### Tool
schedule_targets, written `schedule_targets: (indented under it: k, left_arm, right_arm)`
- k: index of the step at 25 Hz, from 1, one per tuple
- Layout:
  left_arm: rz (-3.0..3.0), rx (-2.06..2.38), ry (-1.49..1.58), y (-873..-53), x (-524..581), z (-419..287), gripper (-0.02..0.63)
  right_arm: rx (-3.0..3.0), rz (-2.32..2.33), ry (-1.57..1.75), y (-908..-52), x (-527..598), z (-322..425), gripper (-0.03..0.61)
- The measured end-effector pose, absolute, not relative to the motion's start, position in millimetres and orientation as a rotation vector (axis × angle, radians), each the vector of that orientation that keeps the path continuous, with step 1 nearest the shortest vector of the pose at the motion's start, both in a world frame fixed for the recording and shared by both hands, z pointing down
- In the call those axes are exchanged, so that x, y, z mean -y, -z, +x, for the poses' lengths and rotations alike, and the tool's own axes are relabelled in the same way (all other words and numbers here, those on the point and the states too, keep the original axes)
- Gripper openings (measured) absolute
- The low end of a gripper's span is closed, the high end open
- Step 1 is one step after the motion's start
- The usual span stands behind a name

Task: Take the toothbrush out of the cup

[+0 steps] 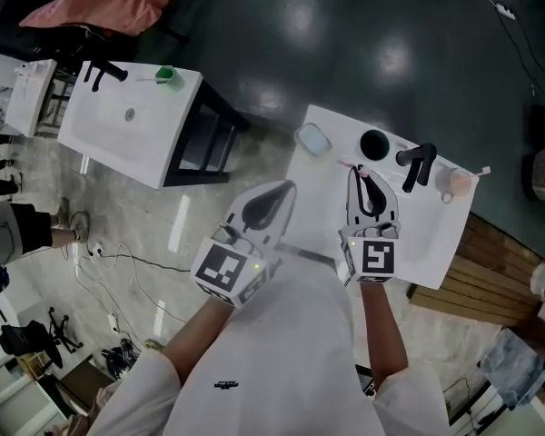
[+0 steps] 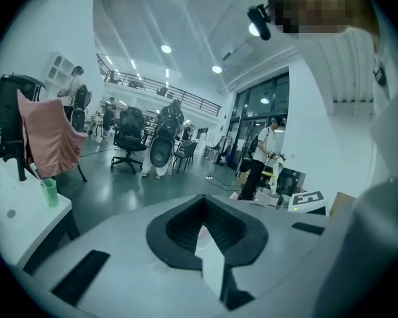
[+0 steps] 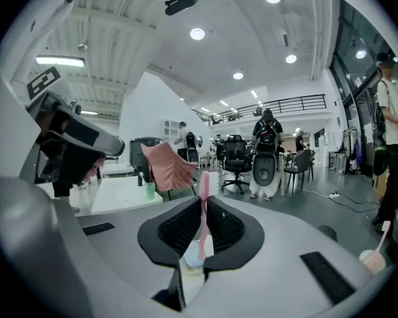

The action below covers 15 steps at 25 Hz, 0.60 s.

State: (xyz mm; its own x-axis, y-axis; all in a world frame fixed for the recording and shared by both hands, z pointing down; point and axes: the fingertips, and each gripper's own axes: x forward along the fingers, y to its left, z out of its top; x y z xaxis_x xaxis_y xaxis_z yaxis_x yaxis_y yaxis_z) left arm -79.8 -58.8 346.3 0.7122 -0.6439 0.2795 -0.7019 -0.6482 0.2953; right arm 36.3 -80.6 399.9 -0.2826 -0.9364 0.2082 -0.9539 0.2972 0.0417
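Already the pink toothbrush (image 3: 203, 207) was out of any cup. The right gripper (image 3: 202, 225) pinched it between its two dark jaws. The jaws pressed on the lower part of the handle, and the rest stood straight up above them. Holding it low down and tight likely kept it from slipping or tipping.

The black tap (image 1: 416, 164) on the white sink top (image 1: 431, 243) is a good thing to find places from. The right gripper and the toothbrush were just to the left of the tap, on the person's side of it. A clear cup (image 1: 313, 140) stood further left of the tap, near the edge of the sink top. A small pink cup (image 1: 454, 183) stood just to the right of the tap, with a thin stick leaning in it. The toothbrush touched neither cup.

The left gripper (image 1: 271, 203) was well to the left of the tap, off the sink top and over the floor. Its jaws were pressed together with nothing between them. It probably stayed out of the way because one gripper was enough for a light thing like a toothbrush.

The pulling-out part looked done.
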Motion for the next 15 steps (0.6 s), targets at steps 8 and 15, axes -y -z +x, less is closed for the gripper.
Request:
schedule_targets:
  k: [8, 15]
  left_arm:
    - [2.483, 1.090, -0.228, -360, 48, -100, 0.003]
    - [2.443, 1.108, -0.241, -371, 38, -112, 0.003]
  right_arm:
    - [2.465, 1.498, -0.069, -424, 68, -10, 0.020]
    - [2.479, 1.435, -0.121, -461, 61, -34, 0.020]
